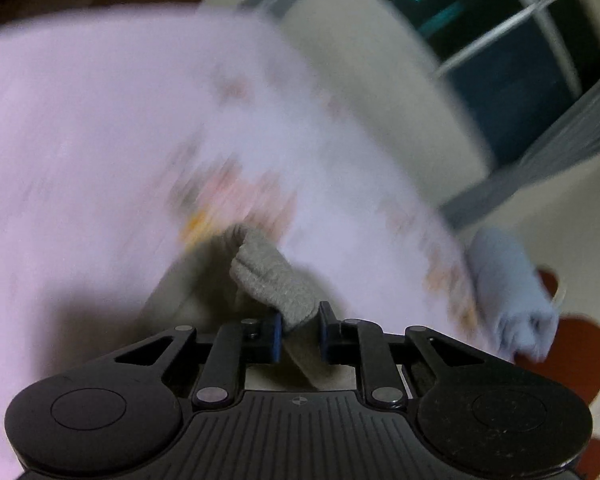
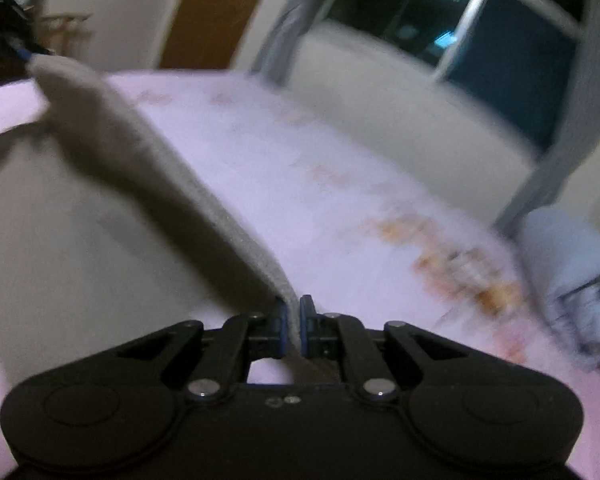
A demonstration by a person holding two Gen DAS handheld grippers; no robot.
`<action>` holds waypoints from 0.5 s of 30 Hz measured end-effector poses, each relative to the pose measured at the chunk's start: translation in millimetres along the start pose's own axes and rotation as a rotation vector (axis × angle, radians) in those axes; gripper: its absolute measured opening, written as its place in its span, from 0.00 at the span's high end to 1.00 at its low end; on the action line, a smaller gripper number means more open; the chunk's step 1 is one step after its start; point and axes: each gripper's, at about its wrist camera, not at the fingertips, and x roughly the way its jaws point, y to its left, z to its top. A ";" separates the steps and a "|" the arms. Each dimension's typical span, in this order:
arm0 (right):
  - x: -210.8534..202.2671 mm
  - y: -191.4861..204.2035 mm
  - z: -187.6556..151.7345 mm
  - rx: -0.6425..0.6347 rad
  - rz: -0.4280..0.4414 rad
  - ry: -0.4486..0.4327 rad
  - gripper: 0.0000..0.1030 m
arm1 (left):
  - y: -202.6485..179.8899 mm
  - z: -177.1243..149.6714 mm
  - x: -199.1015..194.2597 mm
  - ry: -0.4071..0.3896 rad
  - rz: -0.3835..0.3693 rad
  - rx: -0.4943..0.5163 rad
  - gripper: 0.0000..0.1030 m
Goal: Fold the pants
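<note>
The left hand-held gripper pinched a bunched fold of the grey pants, the right hand-held gripper a thin edge, holding them above the bed; that slim right-hand grip risked slipping if the cloth were pulled taut.

Left tool: two black fingers pinched on a bunched bit of the grey pants, small gap between the blue pads. Right tool: fingers squeezed nearly together on a thin grey edge.
</note>
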 end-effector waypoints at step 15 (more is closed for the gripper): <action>-18.5 37.4 -48.6 -0.090 0.103 0.013 1.00 | 42.2 -16.0 -24.4 0.040 -0.058 -0.115 0.83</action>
